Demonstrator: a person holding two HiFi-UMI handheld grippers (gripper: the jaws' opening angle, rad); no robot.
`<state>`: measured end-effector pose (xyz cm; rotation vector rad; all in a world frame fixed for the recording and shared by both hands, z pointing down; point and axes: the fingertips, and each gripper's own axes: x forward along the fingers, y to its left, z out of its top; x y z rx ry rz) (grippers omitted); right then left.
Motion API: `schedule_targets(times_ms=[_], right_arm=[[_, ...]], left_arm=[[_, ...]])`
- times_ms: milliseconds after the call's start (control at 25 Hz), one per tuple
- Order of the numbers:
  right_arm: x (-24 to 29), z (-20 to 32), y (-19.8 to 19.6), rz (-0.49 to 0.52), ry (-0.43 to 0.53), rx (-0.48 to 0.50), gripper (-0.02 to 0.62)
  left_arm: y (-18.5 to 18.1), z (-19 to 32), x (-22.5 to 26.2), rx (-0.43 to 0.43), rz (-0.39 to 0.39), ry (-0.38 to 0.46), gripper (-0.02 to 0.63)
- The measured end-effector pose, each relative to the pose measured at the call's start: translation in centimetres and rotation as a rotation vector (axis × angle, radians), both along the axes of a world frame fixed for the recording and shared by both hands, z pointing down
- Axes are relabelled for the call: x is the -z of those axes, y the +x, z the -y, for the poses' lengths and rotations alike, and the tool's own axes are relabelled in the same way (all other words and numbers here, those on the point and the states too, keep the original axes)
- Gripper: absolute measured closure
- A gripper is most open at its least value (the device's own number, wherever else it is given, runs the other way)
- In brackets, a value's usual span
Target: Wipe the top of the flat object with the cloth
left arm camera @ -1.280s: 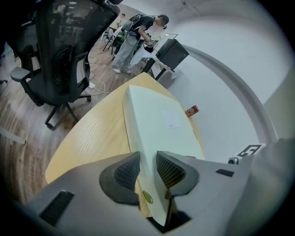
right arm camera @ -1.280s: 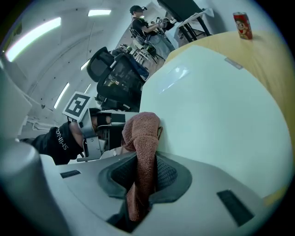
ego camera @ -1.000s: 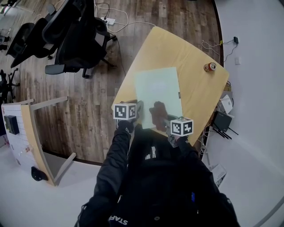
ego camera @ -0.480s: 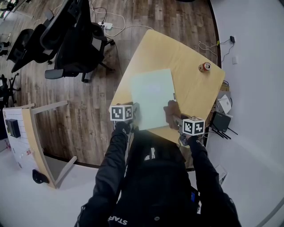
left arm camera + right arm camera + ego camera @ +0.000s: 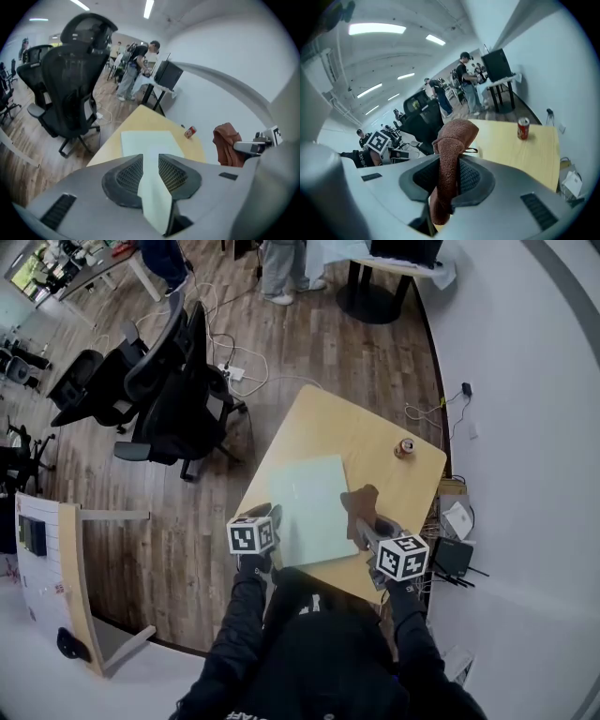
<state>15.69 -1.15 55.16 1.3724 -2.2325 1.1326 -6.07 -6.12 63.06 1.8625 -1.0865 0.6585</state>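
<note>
Head view | left gripper (image 5: 151,161) jaws just closing, clamped on sheet (image 5: 309,507) corner | right gripper (image 5: 449,171) pinches cloth (image 5: 360,512) by sheet's right edge | can (image 5: 407,447) upright on table (image 5: 319,423)

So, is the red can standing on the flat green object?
No, the can stands on the bare table, apart from the flat object.
</note>
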Motion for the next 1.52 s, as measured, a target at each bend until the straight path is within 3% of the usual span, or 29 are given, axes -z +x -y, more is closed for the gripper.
schedule_targets(times_ms=[280, 600, 920, 1520], right_arm=[[13.4, 2.5, -1.3, -0.055, 0.33, -0.007, 0.506], [24.0, 1.9, -2.8, -0.107, 0.588, 0.002, 0.517], [28.7, 0.2, -3.2, -0.109, 0.695, -0.012, 0.52], [29.3, -2.1, -2.7, -0.125, 0.708, -0.028, 0.518]], left_arm=[[1.8, 1.7, 16.3, 0.008, -0.027, 0.417, 0.564], [4.0, -0.8, 27.8, 0.016, -0.019, 0.677, 0.574], [5.3, -2.5, 32.9, 0.02, -0.015, 0.792, 0.574], [7.5, -4.7, 33.4, -0.008, -0.019, 0.807, 0.572]])
